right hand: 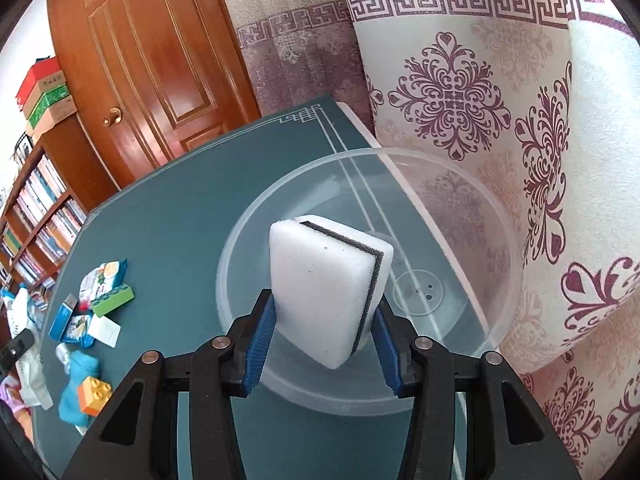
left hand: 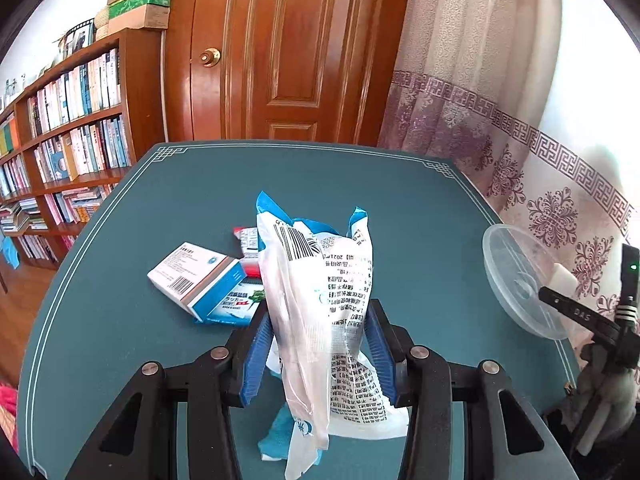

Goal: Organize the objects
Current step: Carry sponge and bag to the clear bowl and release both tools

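My left gripper (left hand: pixel 318 322) is shut on a white and blue plastic packet (left hand: pixel 320 312) printed with text and a barcode, held upright above the teal table (left hand: pixel 180 200). Behind it lie a white and blue medicine box (left hand: pixel 196 278) and other small packs. My right gripper (right hand: pixel 325 322) is shut on a white sponge with a dark stripe (right hand: pixel 328 284), held over the clear plastic bowl (right hand: pixel 460 320) at the table's right edge. That bowl (left hand: pixel 516 280) and the right gripper's body show at the right of the left wrist view.
On the table's left side lie a green toy brick (right hand: pixel 112 300), an orange brick (right hand: pixel 94 394), a blue cloth (right hand: pixel 78 380) and small packets (right hand: pixel 102 276). A patterned curtain (right hand: pixel 480 100) hangs right behind the bowl. A wooden door (left hand: pixel 280 48) and bookshelf (left hand: pixel 72 120) stand beyond the table.
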Demonstrator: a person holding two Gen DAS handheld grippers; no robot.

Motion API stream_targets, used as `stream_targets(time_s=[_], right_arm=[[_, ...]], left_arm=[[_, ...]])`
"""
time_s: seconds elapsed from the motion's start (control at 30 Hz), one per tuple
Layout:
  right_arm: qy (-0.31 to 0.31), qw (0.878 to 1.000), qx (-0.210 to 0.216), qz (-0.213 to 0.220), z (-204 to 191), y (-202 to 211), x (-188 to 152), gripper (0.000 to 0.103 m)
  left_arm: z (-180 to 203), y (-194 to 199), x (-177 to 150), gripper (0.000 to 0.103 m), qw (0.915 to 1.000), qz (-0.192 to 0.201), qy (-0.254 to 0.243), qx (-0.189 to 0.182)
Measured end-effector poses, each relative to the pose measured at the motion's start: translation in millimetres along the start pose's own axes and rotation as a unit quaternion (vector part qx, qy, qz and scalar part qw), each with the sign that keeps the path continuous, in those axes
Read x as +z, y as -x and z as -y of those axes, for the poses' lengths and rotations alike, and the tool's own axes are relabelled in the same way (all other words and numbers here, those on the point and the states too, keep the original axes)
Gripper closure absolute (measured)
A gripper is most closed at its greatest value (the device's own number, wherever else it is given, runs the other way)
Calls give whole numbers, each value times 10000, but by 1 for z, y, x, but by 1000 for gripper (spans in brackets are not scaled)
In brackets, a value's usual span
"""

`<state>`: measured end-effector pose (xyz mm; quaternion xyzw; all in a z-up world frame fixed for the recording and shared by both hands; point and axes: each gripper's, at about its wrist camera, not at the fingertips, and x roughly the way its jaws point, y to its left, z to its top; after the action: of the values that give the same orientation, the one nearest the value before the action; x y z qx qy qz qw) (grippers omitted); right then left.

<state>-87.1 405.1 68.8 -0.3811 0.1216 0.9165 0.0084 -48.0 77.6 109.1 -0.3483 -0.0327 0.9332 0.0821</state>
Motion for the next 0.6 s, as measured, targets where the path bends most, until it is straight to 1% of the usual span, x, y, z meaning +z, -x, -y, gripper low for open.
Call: stream_targets(time_s=[0.17,0.23,0.3,0.4,0.53,0.6], right_arm=[[185,9992,-87,-342,8,-20,-5,54],[371,9984,-186,-373,6,-19,-8,54],[535,9973,-194,-465,3,-15,-11,54],[799,9944,-353,-598,-2,-12,-16,54],[834,9931,-319,-760,2,-6,-20,54],[836,9927,-310,-808,4,-2,-22,54]], left_arm=[[24,2,10,55,9996,49,-196,-196],[34,1,13,55,9992,48,-281,-271],[46,-1,18,55,9987,25,-341,-373],[63,-5,23,55,9976,-5,-436,-541],[88,-12,27,55,9950,-42,-637,-772],[102,-18,30,55,9925,-109,-716,-982]])
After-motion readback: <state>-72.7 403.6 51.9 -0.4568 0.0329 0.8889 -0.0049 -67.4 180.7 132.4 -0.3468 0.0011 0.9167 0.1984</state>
